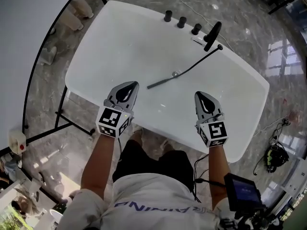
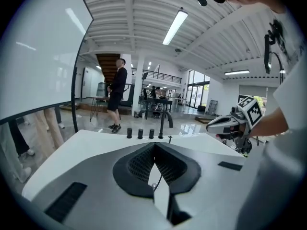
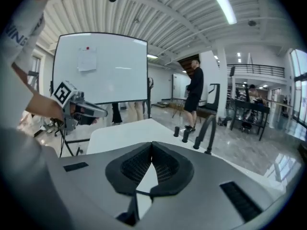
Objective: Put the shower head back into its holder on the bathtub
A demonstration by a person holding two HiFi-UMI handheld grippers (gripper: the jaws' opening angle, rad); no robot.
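Bathtub, white, viewed from above: the slim shower head lies on its floor, its hose running to the far rim beside the faucet. Left gripper and right gripper hover above the near rim, jaws closed together, empty.

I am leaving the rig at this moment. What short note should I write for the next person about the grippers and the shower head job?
Left gripper: shut, empty, above the near side of the bathtub.
Right gripper: shut, empty, level with the left one.
Shower head: lies inside the tub; its hose runs up to the far rim by the faucet.
Done: nothing, shower head not yet gripped.
To do: open a gripper, pick up the shower head, set it into its holder, probably the small fitting beside the faucet.
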